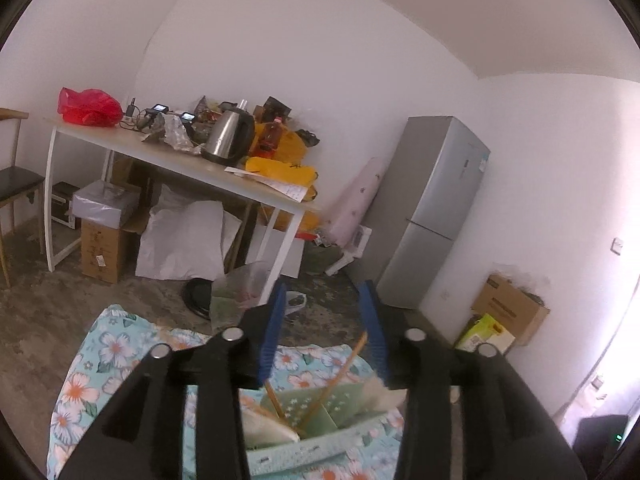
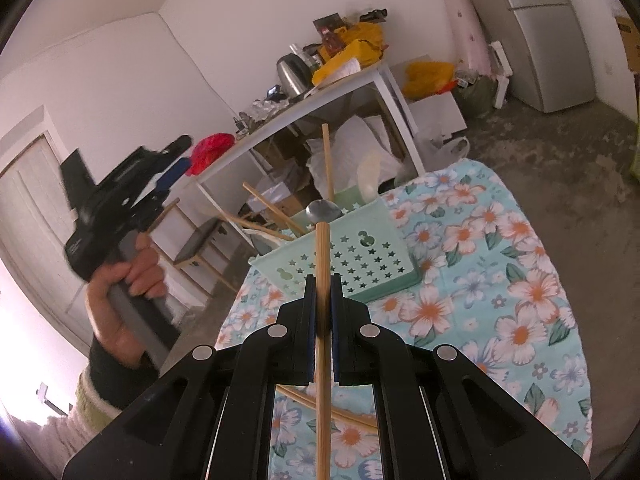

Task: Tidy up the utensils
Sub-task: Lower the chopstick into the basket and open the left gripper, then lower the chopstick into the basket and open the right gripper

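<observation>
A mint green basket (image 2: 360, 268) with star holes stands on the round table's floral cloth (image 2: 500, 280). It holds several wooden chopsticks (image 2: 327, 160), a metal spoon (image 2: 323, 210) and a white spoon (image 2: 368, 176). My right gripper (image 2: 322, 280) is shut on one wooden chopstick (image 2: 322, 248), just in front of the basket, with the stick's tip over the basket's near wall. Another chopstick (image 2: 340, 412) lies on the cloth under that gripper. A hand holds my left gripper (image 2: 180, 156) up to the left of the basket. In the left wrist view, that left gripper (image 1: 324, 312) is open and empty above the basket (image 1: 304, 452).
Across the floor stands a white table (image 1: 168, 156) with a steel kettle (image 1: 228, 136), a red bag (image 1: 88, 106) and yellow bags. A grey fridge (image 1: 432, 208) is at the right wall, with cardboard boxes (image 1: 508, 312) beside it. A chair (image 1: 16, 188) stands at far left.
</observation>
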Demonstrator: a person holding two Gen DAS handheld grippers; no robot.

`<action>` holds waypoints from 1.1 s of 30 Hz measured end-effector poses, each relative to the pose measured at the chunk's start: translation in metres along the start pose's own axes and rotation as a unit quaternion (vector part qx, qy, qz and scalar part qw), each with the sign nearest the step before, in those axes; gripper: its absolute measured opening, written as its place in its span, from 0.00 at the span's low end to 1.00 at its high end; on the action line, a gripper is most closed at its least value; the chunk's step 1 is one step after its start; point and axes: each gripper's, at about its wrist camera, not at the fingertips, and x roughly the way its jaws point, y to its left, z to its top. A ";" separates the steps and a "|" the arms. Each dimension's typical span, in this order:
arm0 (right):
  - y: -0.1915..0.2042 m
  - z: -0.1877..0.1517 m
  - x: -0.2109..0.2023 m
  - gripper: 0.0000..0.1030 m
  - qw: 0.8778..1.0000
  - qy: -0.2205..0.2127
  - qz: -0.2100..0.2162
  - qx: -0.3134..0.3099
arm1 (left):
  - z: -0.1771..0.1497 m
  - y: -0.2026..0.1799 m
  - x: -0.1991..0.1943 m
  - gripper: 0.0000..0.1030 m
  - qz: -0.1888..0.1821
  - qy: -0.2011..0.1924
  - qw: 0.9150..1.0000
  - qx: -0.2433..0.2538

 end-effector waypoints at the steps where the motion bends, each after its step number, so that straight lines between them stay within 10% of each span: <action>1: 0.002 0.002 -0.001 0.05 1.000 -0.002 -0.001 -0.003 | -0.001 -0.001 -0.008 0.42 0.000 0.000 1.000 0.002; 12: 0.048 0.062 0.016 0.05 0.995 -0.083 0.019 -0.051 | -0.062 0.031 -0.092 0.71 0.057 0.048 0.997 0.030; 23: 0.092 0.133 0.072 0.05 0.964 -0.249 -0.009 -0.093 | -0.134 0.088 -0.150 0.73 0.162 0.110 0.980 0.024; 33: 0.098 0.131 0.118 0.05 0.929 -0.324 -0.101 -0.144 | -0.141 0.123 -0.174 0.73 0.209 0.106 0.972 -0.006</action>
